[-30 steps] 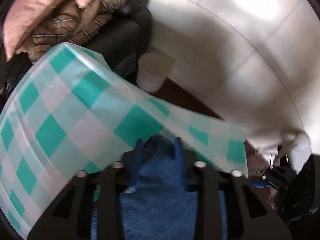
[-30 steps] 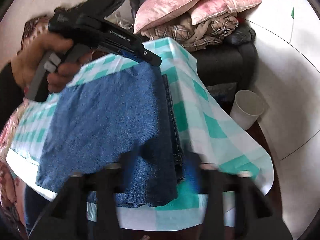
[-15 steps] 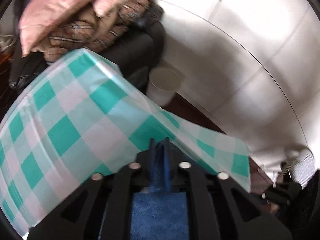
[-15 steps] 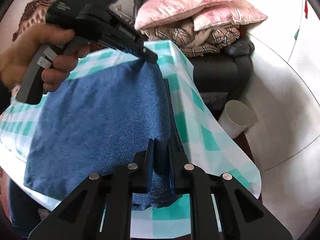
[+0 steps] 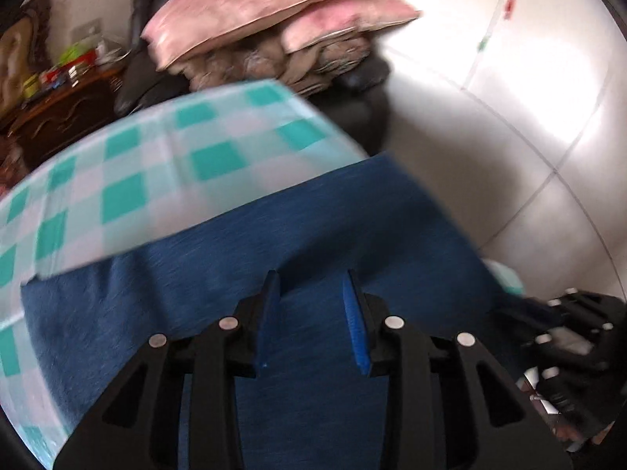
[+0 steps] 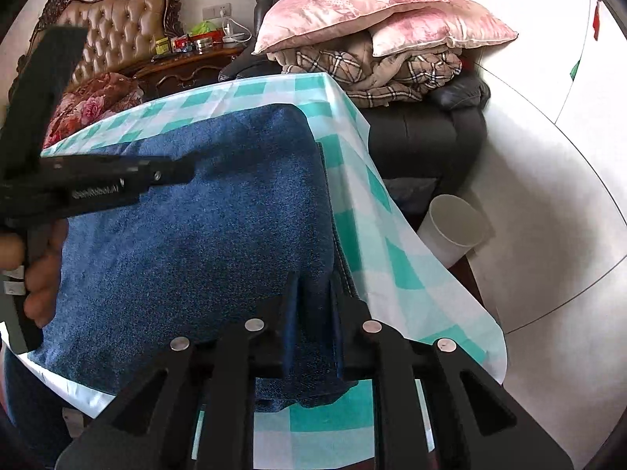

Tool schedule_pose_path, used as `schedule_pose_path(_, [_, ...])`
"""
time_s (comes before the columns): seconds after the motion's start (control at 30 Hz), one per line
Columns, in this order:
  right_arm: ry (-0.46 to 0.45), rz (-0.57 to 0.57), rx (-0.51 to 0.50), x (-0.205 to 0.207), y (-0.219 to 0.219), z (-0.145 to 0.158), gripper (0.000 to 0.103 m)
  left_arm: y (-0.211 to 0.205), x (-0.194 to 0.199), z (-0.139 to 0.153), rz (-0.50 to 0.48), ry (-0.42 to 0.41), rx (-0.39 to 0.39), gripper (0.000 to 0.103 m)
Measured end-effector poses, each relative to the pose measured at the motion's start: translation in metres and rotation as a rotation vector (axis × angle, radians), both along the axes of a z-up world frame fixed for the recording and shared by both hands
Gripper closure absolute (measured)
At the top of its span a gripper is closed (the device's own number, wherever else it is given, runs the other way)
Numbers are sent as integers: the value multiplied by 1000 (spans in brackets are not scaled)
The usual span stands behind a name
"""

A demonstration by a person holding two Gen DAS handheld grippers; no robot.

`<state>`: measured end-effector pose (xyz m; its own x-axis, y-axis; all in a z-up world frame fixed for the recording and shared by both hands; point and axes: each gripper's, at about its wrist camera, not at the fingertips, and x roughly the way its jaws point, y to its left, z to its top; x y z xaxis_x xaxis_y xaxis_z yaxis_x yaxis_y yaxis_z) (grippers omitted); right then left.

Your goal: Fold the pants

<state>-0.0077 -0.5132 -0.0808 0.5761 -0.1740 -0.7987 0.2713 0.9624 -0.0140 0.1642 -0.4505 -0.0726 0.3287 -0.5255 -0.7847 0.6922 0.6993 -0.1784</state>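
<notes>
The blue denim pants lie folded on the teal-and-white checked tablecloth. My right gripper is shut on their near right edge, with denim pinched between the pads. My left gripper hovers over the pants. Its jaws are opening and its blue pads stand apart with nothing pressed between them. In the right wrist view the left gripper reaches in from the left above the middle of the pants, held by a hand. The right gripper shows at the right edge of the left wrist view.
A white cup stands on the floor beside the table's right edge. Behind the table, a black armchair holds pink pillows and a plaid blanket. At the back left are a wooden sideboard and a tufted chair.
The left gripper has let go of the pants' far right corner, pulled back over their middle and parted its pads. The right gripper closed on the near right edge and stays there.
</notes>
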Motion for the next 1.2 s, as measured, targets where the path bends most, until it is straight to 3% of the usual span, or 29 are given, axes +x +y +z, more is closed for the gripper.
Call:
schedule_pose_path(0.07, [2, -4, -4, 1, -1, 0, 89, 14, 5, 1, 28, -23, 15, 68])
schedule_pose_path(0.13, [4, -8, -6, 1, -2, -1, 88, 27, 8, 4, 71, -61, 46, 52])
schedule_pose_path(0.27, [7, -19, -23, 0, -1, -2, 85, 62, 14, 12, 165, -107, 93, 51])
schedule_pose_path(0.37, [13, -67, -85, -4, 2, 4, 71, 91, 1, 28, 224, -141, 115, 50])
schedule_pose_path(0.47, [4, -136, -136, -15, 7, 14, 54, 116, -32, 50, 281, -172, 120, 23])
schedule_pose_path(0.53, [-17, -184, -140, -29, 15, 25, 35, 127, -64, 61, 291, -183, 117, 3])
schedule_pose_path(0.6, [-32, -203, -143, -38, 26, 32, 28, 134, -94, 67, 269, -165, 83, 2])
schedule_pose_path(0.77, [-31, -225, -119, -62, 59, 45, 24, 142, -146, 68, 279, -128, 70, 2])
schedule_pose_path(0.87, [-41, -227, -114, -74, 71, 54, 23, 145, -170, 74, 199, -106, -16, 2])
schedule_pose_path(0.97, [-54, -225, -107, -80, 80, 60, 23, 140, -185, 81, 213, -167, 28, 2])
schedule_pose_path(1.2, [-69, -232, -115, -84, 83, 67, 23, 143, -184, 81, 235, -131, 23, 2])
